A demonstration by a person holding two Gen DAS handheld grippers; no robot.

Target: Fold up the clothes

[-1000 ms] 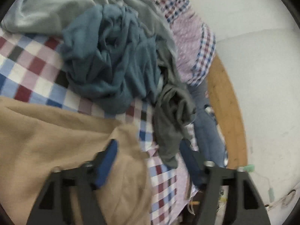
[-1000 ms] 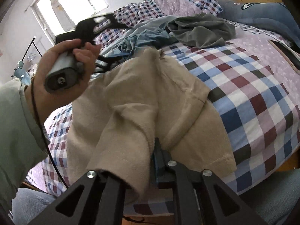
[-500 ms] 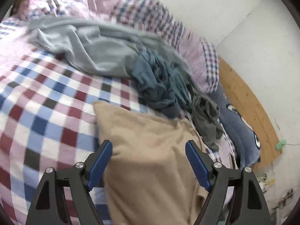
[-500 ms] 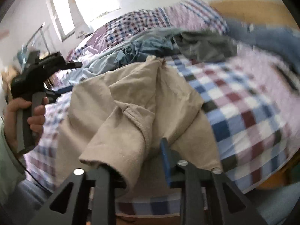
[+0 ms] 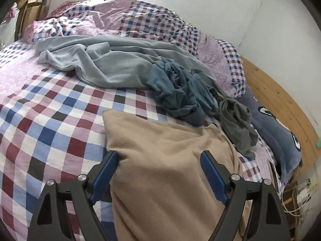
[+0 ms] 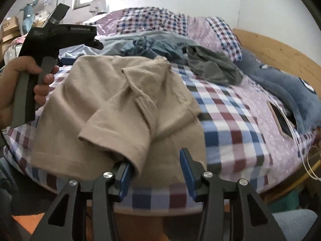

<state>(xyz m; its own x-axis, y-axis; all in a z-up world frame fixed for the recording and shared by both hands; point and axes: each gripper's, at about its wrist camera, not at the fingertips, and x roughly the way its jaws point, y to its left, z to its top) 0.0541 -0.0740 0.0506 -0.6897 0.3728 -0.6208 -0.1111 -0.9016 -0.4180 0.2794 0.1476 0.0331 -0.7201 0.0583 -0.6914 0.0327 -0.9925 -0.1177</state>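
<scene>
**Tan shirt lies loose on the checked bed, both hand-held grippers apart**

The tan shirt (image 6: 112, 104) lies at the near edge of the bed (image 6: 236, 120), rumpled rather than flat. In the right wrist view one short sleeve is doubled over the body, its hemmed cuff pointing toward 7 o'clock, and a ribbed seam runs down the middle. The cloth looks soft and slightly fuzzy. In the left wrist view the shirt (image 5: 166, 160) fills the lower centre, its top edge a fairly straight line across the checked cover.

The left hand-held gripper (image 5: 158, 174) has its jaws wide apart, the shirt spread beneath and between them; whether the blue pads (image 5: 104, 172) touch the cloth I cannot tell. The right hand-held gripper (image 6: 155, 172) also stands apart, the sleeve cuff draped over its left finger, nothing pinched.

At 12 o'clock of the shirt sits a heap of other clothes: a pale grey-blue garment (image 5: 112, 66), a crumpled teal one (image 5: 178, 92) and a dark grey one (image 5: 236, 120). A blue pillow (image 5: 280, 134) lies at 3 o'clock beside the wooden bed frame (image 5: 280, 104).

Half a second ago the right hand-held gripper was narrower, with the sleeve gathered between its fingers; now its jaws have widened and the sleeve has slipped free. The left one, held in a hand (image 6: 18, 88), has swung closer over the shirt's far side.
</scene>
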